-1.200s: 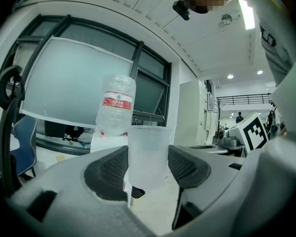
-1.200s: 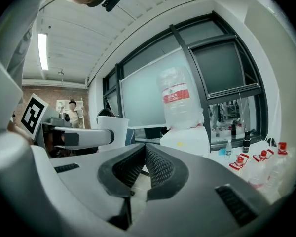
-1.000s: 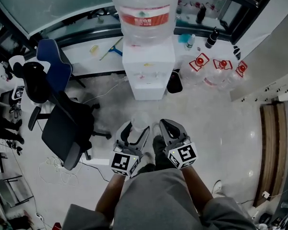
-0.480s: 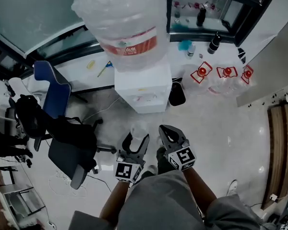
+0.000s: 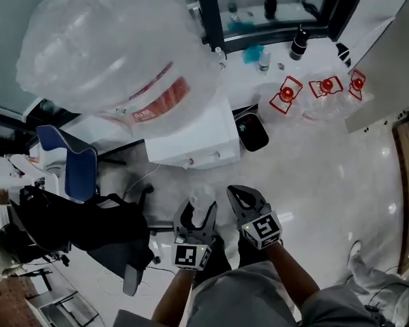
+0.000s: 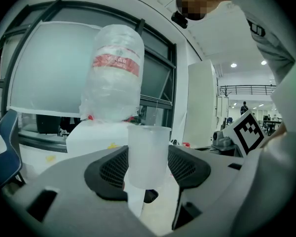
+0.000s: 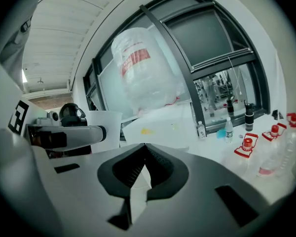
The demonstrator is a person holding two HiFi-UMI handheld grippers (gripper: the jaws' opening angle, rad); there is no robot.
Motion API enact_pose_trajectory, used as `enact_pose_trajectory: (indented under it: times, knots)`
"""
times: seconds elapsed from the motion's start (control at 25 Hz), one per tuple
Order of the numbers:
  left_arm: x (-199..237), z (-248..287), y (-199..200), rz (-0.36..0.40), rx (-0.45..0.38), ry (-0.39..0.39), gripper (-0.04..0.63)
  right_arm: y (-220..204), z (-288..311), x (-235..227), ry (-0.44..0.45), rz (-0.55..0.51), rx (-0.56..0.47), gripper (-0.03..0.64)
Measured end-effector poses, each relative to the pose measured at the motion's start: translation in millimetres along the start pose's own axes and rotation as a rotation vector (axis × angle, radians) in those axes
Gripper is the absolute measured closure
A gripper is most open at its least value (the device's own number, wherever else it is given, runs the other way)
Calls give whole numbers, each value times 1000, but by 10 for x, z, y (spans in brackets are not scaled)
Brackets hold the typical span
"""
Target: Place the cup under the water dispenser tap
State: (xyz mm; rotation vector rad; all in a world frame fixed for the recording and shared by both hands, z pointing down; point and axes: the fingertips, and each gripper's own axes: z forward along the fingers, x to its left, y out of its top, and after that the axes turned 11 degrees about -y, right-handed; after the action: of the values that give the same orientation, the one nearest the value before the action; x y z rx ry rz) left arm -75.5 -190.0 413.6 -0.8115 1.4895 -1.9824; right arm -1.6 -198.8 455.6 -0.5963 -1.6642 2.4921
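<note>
My left gripper [image 6: 147, 168] has its jaws set wide and closed on the cup [image 6: 148, 154]. It is a translucent plastic cup standing upright, with a pad pressed against each side of its lower half. My right gripper [image 7: 140, 149] has its jaws together, the tips meeting, and it holds nothing.

In the head view, the left gripper [image 5: 196, 213] and the right gripper [image 5: 237, 195] sit side by side just in front of my knees, near each other but apart. The cup [image 5: 202, 197] rises above the left one's jaws. The right gripper view shows the cup [image 7: 104, 125] off to its left.

The cup is over the pale floor [image 5: 307, 176], in front of the water dispenser [image 5: 191, 142] but not up against it. The dispenser is a white box carrying a large upturned bottle [image 5: 116, 53] with a red label. Two small shapes on its front edge may be the taps [image 5: 189, 162], though they are too small to be sure.

A black bin [image 5: 252, 131] stands just to the right of the dispenser. Beyond the bin are clear jugs with red caps [image 5: 286, 90]. To the left is a blue-backed office chair [image 5: 68, 172].
</note>
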Motion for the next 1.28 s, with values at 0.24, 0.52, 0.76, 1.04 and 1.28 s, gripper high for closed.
enact_pose_trajectory:
  times: [0.24,0.52,0.76,1.04,1.28]
  knots:
    - [422,210,-387,-43,-13,-30,344,-427,403,-180,-122,53,-1,606]
    - [696,293,-1125,-51,-16,-238,344,-1123,792,-120,-264,107,-38,606]
    - [1049,345,-1735,-29,24,-319,345,-1651,1061,-73,-341,109,-29,606]
    - [1195,406,-2191,12,34,-329,345,-1935,1243,-35,-359,125,-47,606]
    - [1421,547,-2603,71,-52,-230,345,-2243,1395,-143,-353,125,-58,606]
